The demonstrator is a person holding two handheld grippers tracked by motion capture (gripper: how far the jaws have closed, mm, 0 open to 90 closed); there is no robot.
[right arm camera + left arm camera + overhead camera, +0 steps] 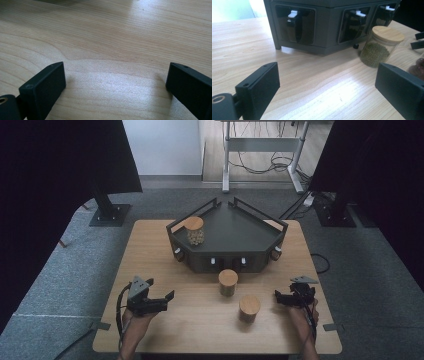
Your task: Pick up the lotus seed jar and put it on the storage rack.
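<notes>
A dark grey angular rack [235,232] stands at the back middle of the wooden table [150,250], with a cork-lidded jar [194,231] on its top left. Two more lidded jars stand in front of it, one near the rack [228,282] and one closer to me [249,308]. My left gripper [169,301] rests low at the front left, pointing right, open and holding nothing. In the left gripper view its jaws stand wide [327,85], and a jar of green grains [382,47] stands ahead to the right. My right gripper [278,298] sits at the front right, open [115,82] over bare wood.
The rack's front face [324,25] has dark compartments with white tabs [293,13]. A brown-filled jar [418,68] shows at the right edge of the left gripper view. Black stands [107,212] and a desk frame [262,150] stand on the carpet beyond the table.
</notes>
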